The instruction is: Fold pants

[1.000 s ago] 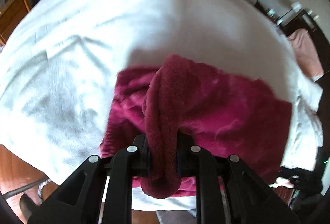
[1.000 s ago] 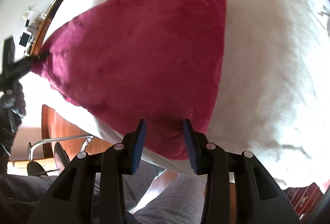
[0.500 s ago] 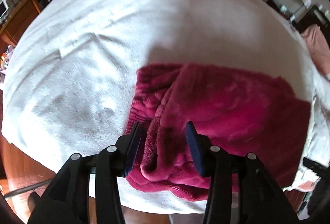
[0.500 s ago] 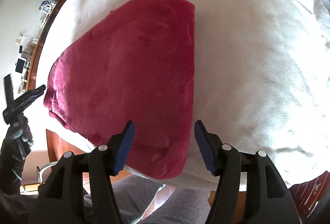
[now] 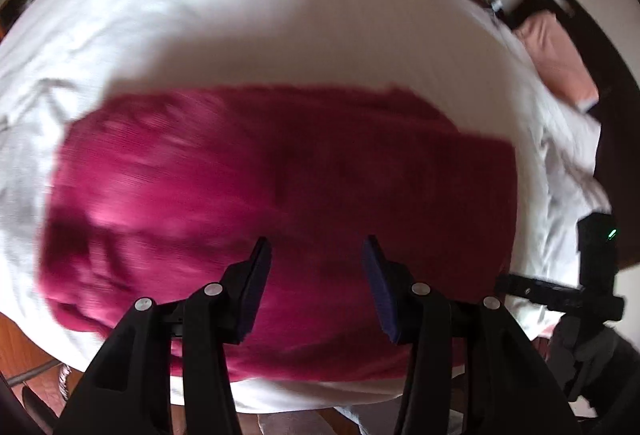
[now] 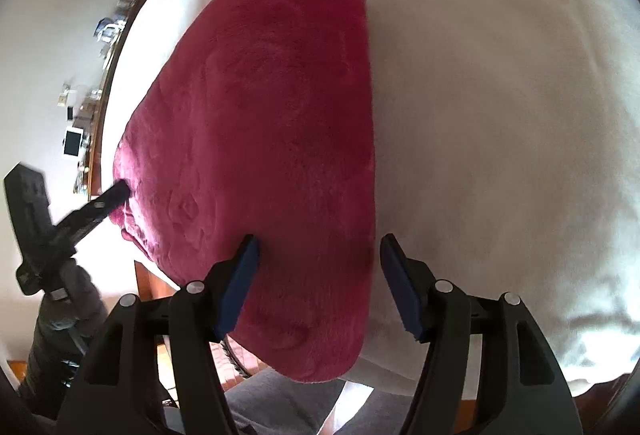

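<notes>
- left claw (image 5: 316, 287) opening, nothing gripped, above folded pants (image 5: 280, 195)
- right claw (image 6: 318, 279) opening, empty, over pants edge
- pants flat on white bed (image 6: 500, 115)

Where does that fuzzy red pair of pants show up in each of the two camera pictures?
Left wrist view: the red pants spread wide across the middle, blurred, beyond the open fingers.
Right wrist view: the red pants run from upper centre down to the lower edge, left of centre.
Shared landmark: the white bedcover under them.
</notes>
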### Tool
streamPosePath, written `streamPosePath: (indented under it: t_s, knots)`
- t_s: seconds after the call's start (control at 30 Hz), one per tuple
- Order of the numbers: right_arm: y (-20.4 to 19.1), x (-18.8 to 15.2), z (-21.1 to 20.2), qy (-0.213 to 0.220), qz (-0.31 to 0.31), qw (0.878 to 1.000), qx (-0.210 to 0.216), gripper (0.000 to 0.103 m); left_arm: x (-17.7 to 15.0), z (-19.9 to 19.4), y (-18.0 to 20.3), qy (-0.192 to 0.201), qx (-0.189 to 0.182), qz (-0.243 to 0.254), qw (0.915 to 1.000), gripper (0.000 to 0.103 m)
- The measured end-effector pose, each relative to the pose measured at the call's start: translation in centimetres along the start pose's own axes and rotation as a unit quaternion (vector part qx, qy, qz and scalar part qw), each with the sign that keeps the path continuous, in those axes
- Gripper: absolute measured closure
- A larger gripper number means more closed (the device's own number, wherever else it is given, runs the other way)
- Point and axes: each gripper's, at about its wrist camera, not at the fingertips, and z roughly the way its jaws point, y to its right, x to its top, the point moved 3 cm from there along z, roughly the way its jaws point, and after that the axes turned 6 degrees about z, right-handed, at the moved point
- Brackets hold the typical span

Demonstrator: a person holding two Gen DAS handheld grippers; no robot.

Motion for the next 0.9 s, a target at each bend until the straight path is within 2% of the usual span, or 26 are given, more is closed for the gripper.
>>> streamPosePath:
  t_s: [0.1,0.3,0.37,0.43,0.53,0.6,0.9]
  knots:
    - [0.1,0.2,0.2,-0.007,-0.016,1.0,0.005,0.039,-0.9,2.8,0.5,-0.019,0.029,0.005,0.9994,0.055]
    - [-0.1,0.7,1.0,-0.024,-0.028,0.999,0.031,0.04,-1.0,5.3,0.4,-0.021,0.056,-0.008,0.9982,0.054]
    - [-0.3,0.9,1.3,-0.027,-0.037,0.998,0.034,0.049,-1.1,5.5,0.6,-0.019,0.064,-0.011,0.9977,0.054]
    - [-0.6,1.0,1.3,-0.03,-0.04,0.998,0.035,0.064,-1.2,5.5,0.9,-0.017,0.066,-0.015,0.9976,0.053]
    - [-1.4,0.9,0.6,-0.028,-0.046,0.998,0.039,0.074,-1.3,4.5,1.0,-0.013,0.061,-0.024,0.9978,0.053]
    - [-2.2,0.7,-0.2,-0.023,-0.052,0.997,0.043,0.077,-1.3,3.8,0.8,-0.007,0.052,-0.028,0.9982,0.053]
    - [-9.2,-0.5,-3.9,0.013,-0.092,0.993,0.068,0.08,-0.9,1.0,-3.0,0.004,0.007,-0.017,0.9998,0.053]
